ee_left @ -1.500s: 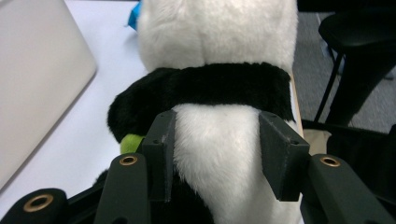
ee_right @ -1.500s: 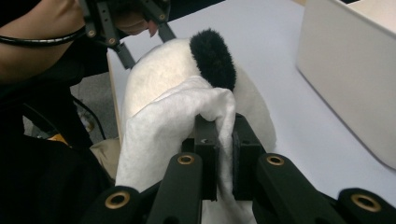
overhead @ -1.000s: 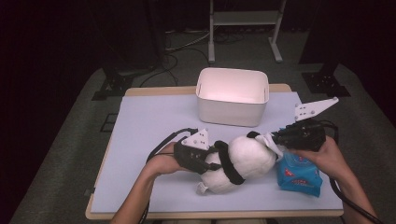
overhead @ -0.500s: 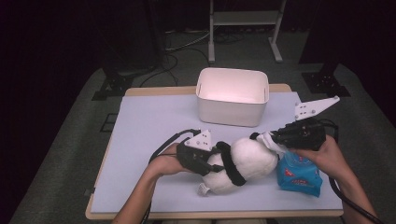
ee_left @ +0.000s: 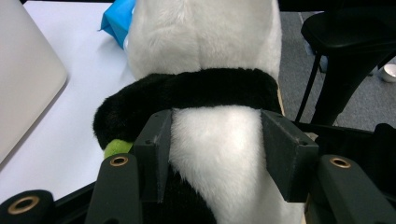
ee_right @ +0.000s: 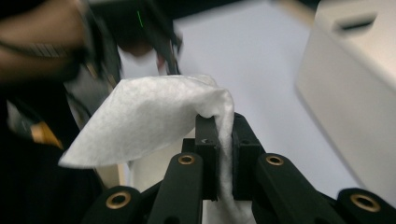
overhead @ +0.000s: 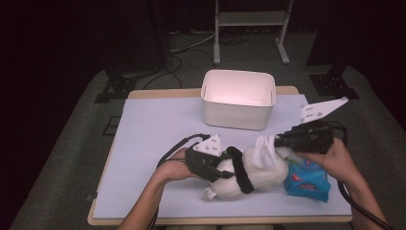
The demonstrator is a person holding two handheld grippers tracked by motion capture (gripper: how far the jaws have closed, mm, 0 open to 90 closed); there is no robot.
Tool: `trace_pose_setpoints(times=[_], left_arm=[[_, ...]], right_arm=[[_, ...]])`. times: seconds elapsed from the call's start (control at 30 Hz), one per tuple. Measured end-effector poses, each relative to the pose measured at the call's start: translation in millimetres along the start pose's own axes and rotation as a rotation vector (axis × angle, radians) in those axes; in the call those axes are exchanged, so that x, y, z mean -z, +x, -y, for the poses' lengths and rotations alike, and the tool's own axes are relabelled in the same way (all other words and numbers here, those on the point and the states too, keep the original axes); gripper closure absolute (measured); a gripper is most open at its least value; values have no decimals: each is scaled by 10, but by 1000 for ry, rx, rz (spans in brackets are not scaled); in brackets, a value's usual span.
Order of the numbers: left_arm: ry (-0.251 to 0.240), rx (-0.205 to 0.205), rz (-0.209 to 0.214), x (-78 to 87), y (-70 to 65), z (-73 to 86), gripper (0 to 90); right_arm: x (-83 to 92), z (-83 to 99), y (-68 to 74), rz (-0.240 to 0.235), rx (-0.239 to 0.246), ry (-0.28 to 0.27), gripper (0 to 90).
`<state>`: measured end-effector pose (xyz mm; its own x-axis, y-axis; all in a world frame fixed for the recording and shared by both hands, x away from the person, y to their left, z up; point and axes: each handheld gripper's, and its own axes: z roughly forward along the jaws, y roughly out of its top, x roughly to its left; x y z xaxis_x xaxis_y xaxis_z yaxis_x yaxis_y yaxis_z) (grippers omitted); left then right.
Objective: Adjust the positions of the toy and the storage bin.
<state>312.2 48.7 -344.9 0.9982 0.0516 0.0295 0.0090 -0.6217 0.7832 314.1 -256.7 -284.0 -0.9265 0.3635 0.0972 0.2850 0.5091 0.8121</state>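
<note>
A white plush panda [overhead: 261, 170] with a black band lies on its side on the near part of the table. My left gripper [overhead: 226, 166] comes in from the left and is shut on its white body [ee_left: 210, 46], one pad on each flank just below the black band. My right gripper [overhead: 277, 140] hovers over the plush's right end, shut on a white wipe [overhead: 264, 149]. The wipe [ee_right: 149, 116] is pinched between the jaws of that gripper [ee_right: 225, 126] and fans out to the left. The wipe's free edge hangs against the top of the plush.
A blue wipe packet [overhead: 306, 181] lies right of the plush, under the right hand. A white open bin [overhead: 238, 112] stands behind the plush at the table's middle back. Cables trail from both grippers toward the near edge.
My left gripper has edged slightly to the right against the plush. The right gripper and the wipe stay almost where they were.
</note>
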Motion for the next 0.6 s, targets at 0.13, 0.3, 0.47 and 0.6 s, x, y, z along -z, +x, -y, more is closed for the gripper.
trace_pose_setpoints(times=[0.13,0.3,0.47,0.6], left_arm=[[1,-2,11,-75,-2,-31,453],[7,-7,9,-131,-17,-105,414],[16,-6,10,-182,-25,-147,418],[21,-6,8,-208,-29,-175,417]], right_arm=[[-159,157,-21,4,-13,70,836],[-162,299,-73,-4,-48,95,835],[-172,328,-37,-4,-39,84,835],[-190,288,15,-10,-19,87,834]])
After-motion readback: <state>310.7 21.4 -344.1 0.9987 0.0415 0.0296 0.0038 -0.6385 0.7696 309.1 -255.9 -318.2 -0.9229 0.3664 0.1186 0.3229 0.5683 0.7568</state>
